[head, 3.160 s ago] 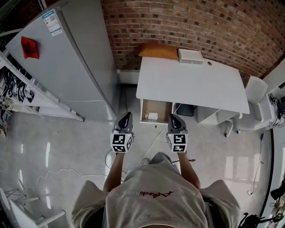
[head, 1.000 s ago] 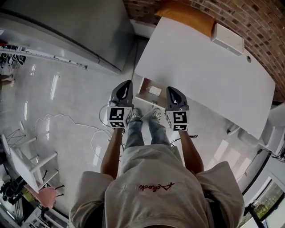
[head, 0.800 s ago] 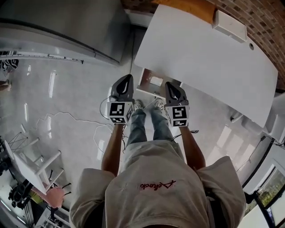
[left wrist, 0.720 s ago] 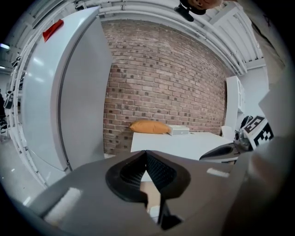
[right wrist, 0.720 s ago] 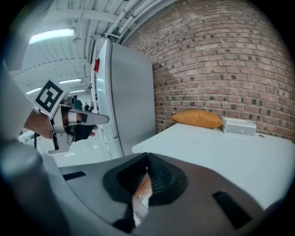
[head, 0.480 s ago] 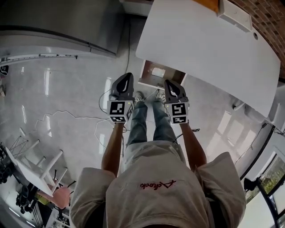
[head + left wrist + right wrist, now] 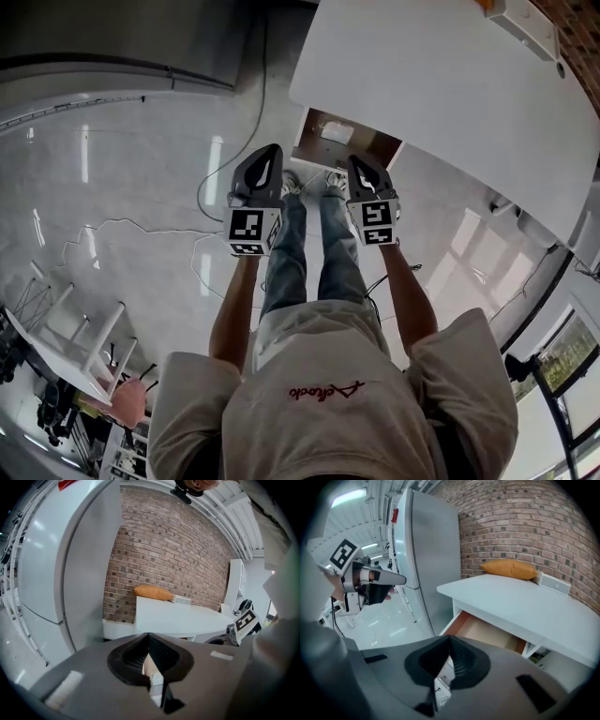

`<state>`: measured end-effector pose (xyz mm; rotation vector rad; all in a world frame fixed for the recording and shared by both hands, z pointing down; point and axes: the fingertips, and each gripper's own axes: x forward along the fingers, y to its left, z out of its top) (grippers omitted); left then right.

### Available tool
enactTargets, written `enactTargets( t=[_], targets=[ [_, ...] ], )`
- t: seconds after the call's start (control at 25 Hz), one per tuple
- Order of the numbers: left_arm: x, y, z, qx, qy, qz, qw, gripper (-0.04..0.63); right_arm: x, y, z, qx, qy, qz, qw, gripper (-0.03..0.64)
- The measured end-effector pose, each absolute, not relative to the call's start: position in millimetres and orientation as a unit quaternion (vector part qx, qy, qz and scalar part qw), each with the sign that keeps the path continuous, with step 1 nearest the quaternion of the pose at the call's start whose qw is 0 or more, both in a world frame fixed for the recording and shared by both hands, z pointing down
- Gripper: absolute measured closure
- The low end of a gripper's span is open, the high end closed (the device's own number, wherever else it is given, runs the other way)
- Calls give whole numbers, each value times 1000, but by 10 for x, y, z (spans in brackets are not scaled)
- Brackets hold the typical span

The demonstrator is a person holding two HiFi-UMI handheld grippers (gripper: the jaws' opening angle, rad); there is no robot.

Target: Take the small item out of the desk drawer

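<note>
Left gripper (image 7: 271, 153) and right gripper (image 7: 356, 163) both have their jaws pressed together with nothing in them, hanging side by side just in front of the open drawer (image 7: 370, 143). The small white item (image 7: 335, 133) sits inside the drawer, under the white desk (image 7: 450, 94).

Looking along the left gripper (image 7: 149, 639), jaws closed tip to tip on nothing, toward a white bench (image 7: 187, 618) against a brick wall (image 7: 173, 550), orange cushion (image 7: 152, 592) and white box (image 7: 180, 600) at its far edge, grey fridge (image 7: 70, 573) left.
</note>
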<state>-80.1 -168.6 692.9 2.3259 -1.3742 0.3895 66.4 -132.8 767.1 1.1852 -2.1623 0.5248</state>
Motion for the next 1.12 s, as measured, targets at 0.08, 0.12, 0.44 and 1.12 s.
enactTargets(
  t=[0.08, 0.12, 0.44, 1.12],
  targets=[
    [-809, -1678, 6984, 833, -494, 136, 209, 588, 662, -1317, 7848, 440, -814, 204, 319, 605],
    [-824, -1684, 7011, 832, -495, 134, 210, 587, 650, -1328, 7933, 435, -814, 204, 326, 606],
    [-938, -1655, 7212, 824, -503, 130, 225, 586, 557, -1523, 8564, 379, -814, 169, 407, 605],
    [-891, -1575, 7453, 823, -495, 134, 243, 588, 621, -1779, 9689, 254, -772, 97, 575, 534]
  ],
)
